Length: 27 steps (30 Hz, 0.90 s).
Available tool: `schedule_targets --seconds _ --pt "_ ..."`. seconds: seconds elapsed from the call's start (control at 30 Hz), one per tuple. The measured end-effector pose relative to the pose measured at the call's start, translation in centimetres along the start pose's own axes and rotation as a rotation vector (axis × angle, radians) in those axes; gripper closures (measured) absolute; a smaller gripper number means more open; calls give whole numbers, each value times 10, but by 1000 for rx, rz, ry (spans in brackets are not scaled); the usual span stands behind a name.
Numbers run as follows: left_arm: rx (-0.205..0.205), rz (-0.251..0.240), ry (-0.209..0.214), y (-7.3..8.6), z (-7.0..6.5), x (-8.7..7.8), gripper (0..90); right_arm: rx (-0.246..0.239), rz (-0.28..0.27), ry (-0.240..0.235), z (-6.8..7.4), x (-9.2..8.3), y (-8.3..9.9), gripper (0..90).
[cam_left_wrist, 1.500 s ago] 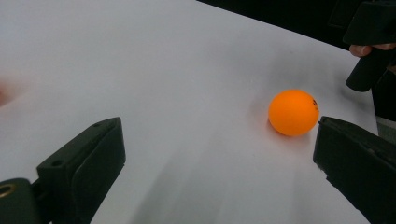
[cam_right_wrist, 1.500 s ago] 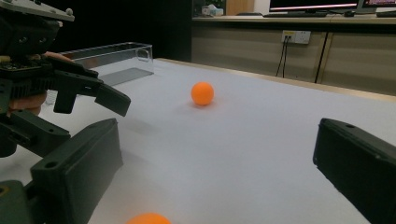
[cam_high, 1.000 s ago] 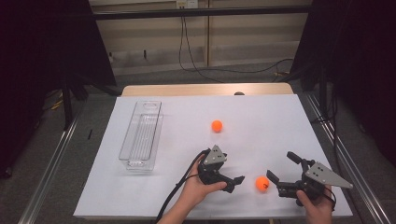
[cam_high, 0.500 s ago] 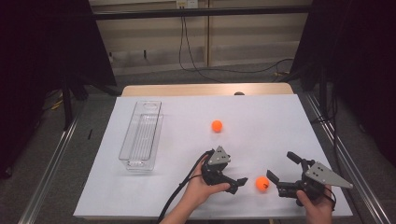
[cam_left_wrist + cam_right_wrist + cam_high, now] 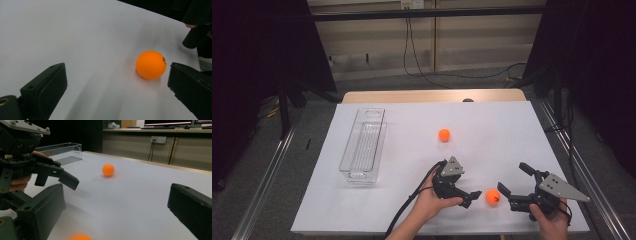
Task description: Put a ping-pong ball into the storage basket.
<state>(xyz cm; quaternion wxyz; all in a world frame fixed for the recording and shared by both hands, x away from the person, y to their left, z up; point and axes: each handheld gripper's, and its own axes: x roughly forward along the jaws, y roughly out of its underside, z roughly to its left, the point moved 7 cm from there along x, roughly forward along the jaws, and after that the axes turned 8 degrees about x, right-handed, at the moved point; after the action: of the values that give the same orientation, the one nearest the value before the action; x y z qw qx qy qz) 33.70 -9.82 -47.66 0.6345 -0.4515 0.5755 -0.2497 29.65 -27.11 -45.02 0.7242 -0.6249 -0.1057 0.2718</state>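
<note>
Clear tray (image 5: 363, 145) lay left of centre on white table (image 5: 492, 125). Far orange ball (image 5: 444, 134) sat mid-frame. Left gripper (image 5: 464, 192) gaped, empty. Near orange ball (image 5: 492, 196) rested between grippers, lower right. Right gripper (image 5: 513, 183) gaped, empty.

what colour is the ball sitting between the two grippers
Orange, with a small dark mark. The ball shows best in the left gripper view.

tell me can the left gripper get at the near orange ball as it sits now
Probably yes: the left gripper is open, the near orange ball lies between its jaws, by the right one, on bare table.
</note>
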Motion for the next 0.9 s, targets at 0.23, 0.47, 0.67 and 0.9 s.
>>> schedule_targets --seconds 0.23,0.47,0.67,0.9 --pt "11 6 7 -3 -4 4 25 -2 3 0 0 0 0 8" --pt "16 15 12 -4 -6 9 26 -3 2 0 0 0 0 8" --pt "22 24 14 -4 -8 13 28 -5 4 0 0 0 0 8" --pt "32 46 16 -4 -9 15 29 -6 4 1 0 0 0 8"
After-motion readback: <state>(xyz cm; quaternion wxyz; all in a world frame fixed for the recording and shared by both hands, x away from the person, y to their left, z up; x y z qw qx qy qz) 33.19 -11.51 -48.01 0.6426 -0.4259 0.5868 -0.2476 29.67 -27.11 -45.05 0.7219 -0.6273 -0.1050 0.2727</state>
